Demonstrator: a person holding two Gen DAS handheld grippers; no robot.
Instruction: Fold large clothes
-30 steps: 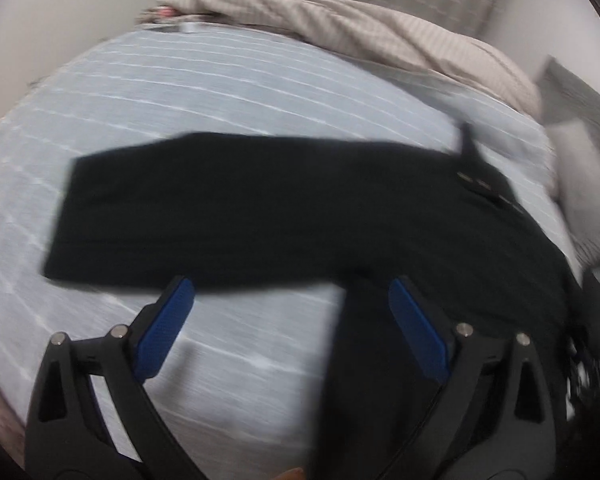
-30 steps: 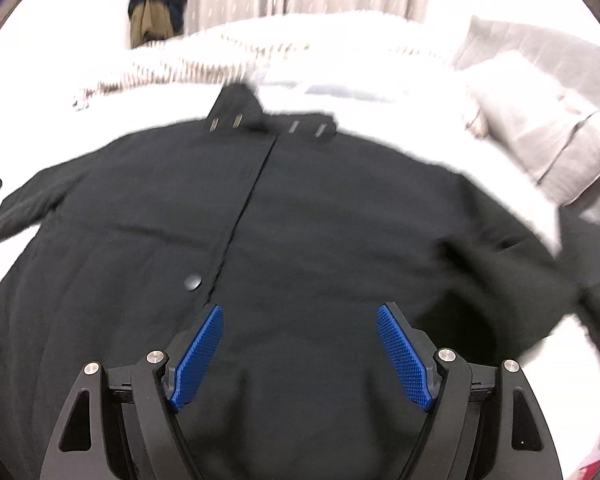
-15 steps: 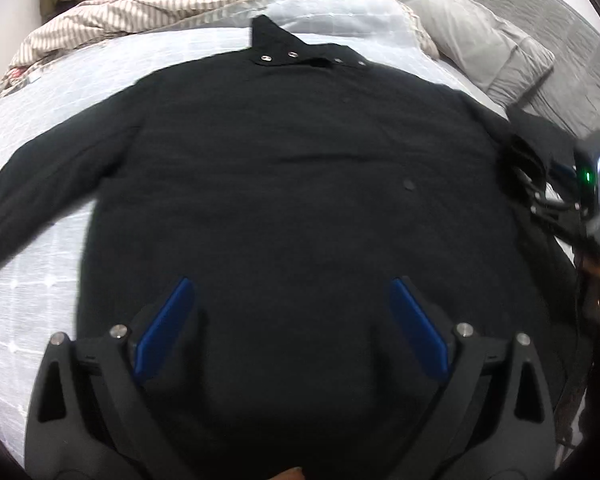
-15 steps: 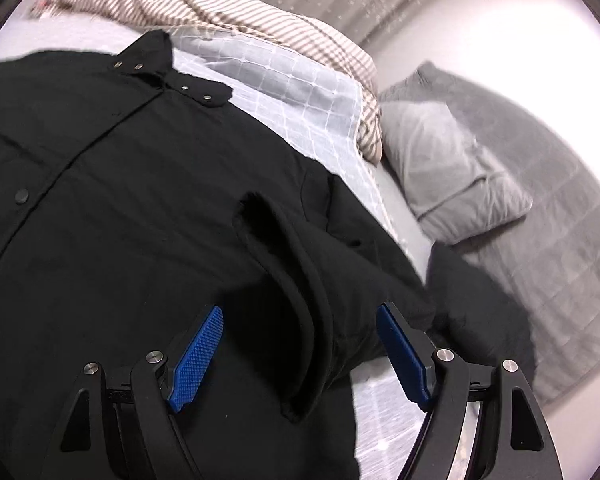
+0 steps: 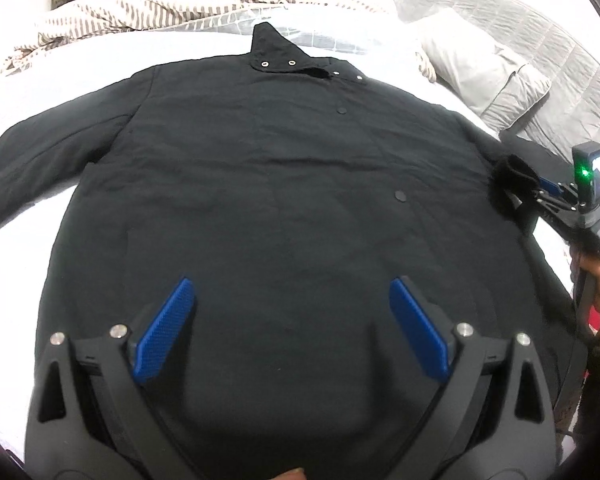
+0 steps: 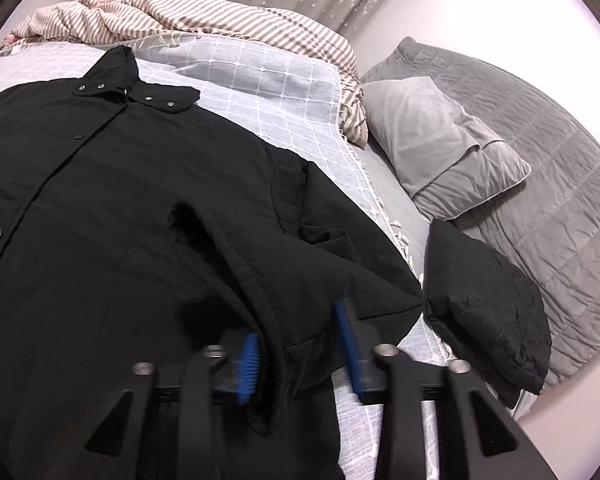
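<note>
Here the right gripper point(image 6: 300, 344) has just been closing around the black jacket's point(image 5: 260, 200) sleeve point(image 6: 256, 280) — left gripper point(image 5: 292, 320) gapes above it.

The black jacket point(image 5: 268, 184) is matt woven cloth with small shiny metal snaps point(image 6: 90, 87). Each tool point(image 5: 290, 332) has matt black plastic arms, blue ribbed pads point(image 5: 162, 332) and bright metal pins. The bedspread point(image 6: 276, 80) is checked cloth; the grey quilt point(image 6: 540, 152) is stitched and softly creased.

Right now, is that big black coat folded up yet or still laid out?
Mostly spread: the black coat lies flat, front up, one sleeve stretched sideways. Only the other sleeve's cuff is lifted, between the closing right gripper.
</note>
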